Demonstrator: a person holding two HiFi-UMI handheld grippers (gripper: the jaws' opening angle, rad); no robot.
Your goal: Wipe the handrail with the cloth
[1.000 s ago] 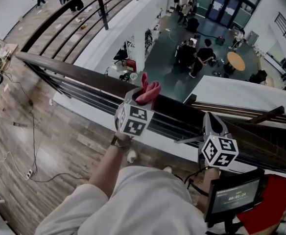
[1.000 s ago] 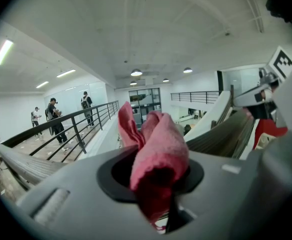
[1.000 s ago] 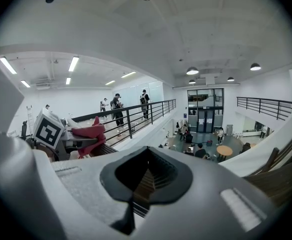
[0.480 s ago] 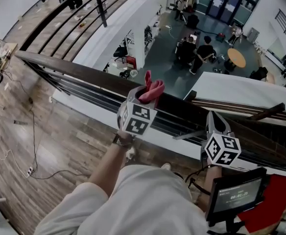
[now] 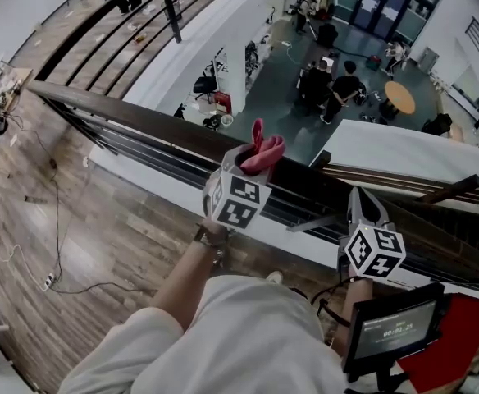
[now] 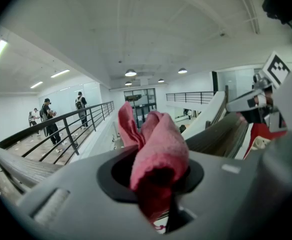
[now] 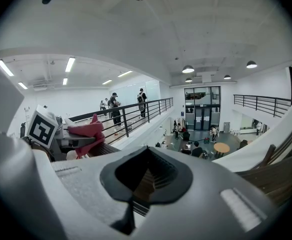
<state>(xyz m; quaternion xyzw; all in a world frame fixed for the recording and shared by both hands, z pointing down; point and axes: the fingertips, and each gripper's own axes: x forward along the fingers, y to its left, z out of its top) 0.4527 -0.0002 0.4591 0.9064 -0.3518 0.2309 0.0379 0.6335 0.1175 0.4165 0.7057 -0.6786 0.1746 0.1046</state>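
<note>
The person wears a pale short-sleeved shirt (image 5: 248, 335) and a dark wristband (image 5: 212, 237). The left claw (image 5: 252, 161) and right claw (image 5: 359, 195) are grey, each with a black-and-white marker cube.

We stand on a wood-plank floor (image 5: 116, 220) of mixed brown boards, which runs up to the dark handrail (image 5: 141, 125) at its edge. A thin black cable (image 5: 57, 220) trails across the planks and ends by a white power strip (image 5: 48, 281) lying near the left edge. A short dark object (image 5: 33, 199), too small for us to name, lies a little above it. The toe of a pale shoe (image 5: 274, 277) rests on the boards near the rail. At the far left, we see the corner of a light wooden worktop (image 5: 11, 82) with clutter we cannot make out. The same planking continues along the far walkway (image 5: 100, 35), where pale scraps lie scattered.
</note>
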